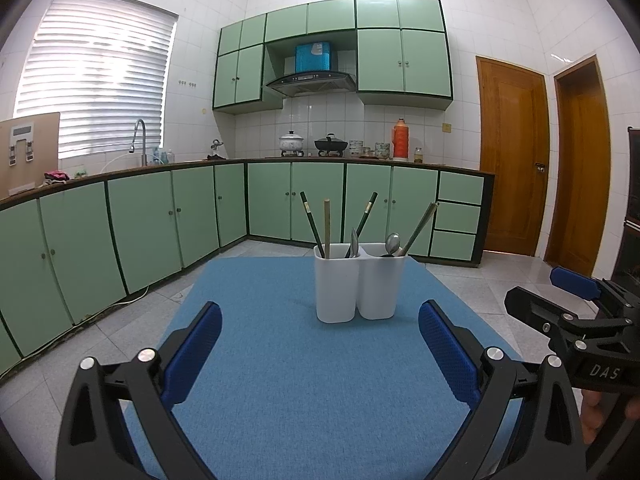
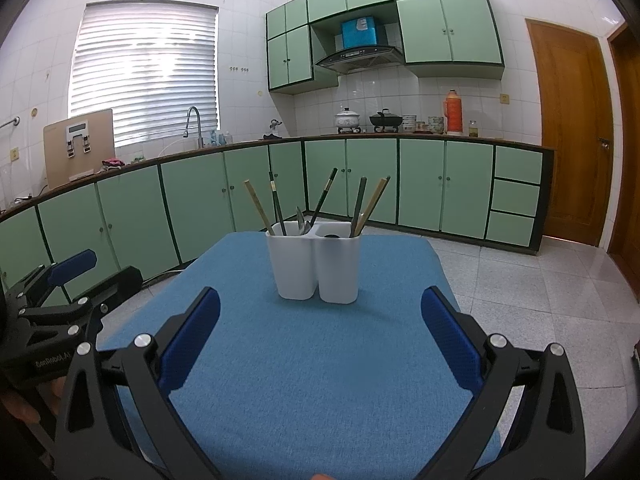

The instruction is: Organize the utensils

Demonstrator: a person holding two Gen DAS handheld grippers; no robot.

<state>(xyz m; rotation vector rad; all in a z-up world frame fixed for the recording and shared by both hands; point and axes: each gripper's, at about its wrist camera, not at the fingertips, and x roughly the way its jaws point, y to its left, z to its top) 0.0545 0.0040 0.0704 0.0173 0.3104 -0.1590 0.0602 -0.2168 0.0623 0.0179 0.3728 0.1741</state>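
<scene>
A blue mat (image 1: 280, 360) covers the table, bare apart from a white holder (image 1: 356, 284) with two compartments standing upright toward its far side. Both grippers hang over the near part of the mat, well short of the holder. The left gripper (image 1: 320, 352) has its fingers spread wide with nothing between them; the right gripper (image 2: 320, 340) is spread the same way and also empty.

All the utensils sit in the holder, mixed. In the left wrist view the left compartment holds two dark chopsticks (image 1: 310, 220), a pale one (image 1: 327, 226) and a spoon (image 1: 353, 243); the right holds another spoon (image 1: 392, 243) and a chopstick pair (image 1: 420, 226) leaning right.

The step in hand looks like the first pick, sorting by kind (chopsticks in one side, spoons in the other, probably). Best to come in from above, line the pads along a stem that stands apart from its neighbours, pinch high on it, and lift straight up so the light holder is not tipped or dragged. The free gripper could steady the holder's wall. The spoons sit low, so they need a deeper, more careful reach.
</scene>
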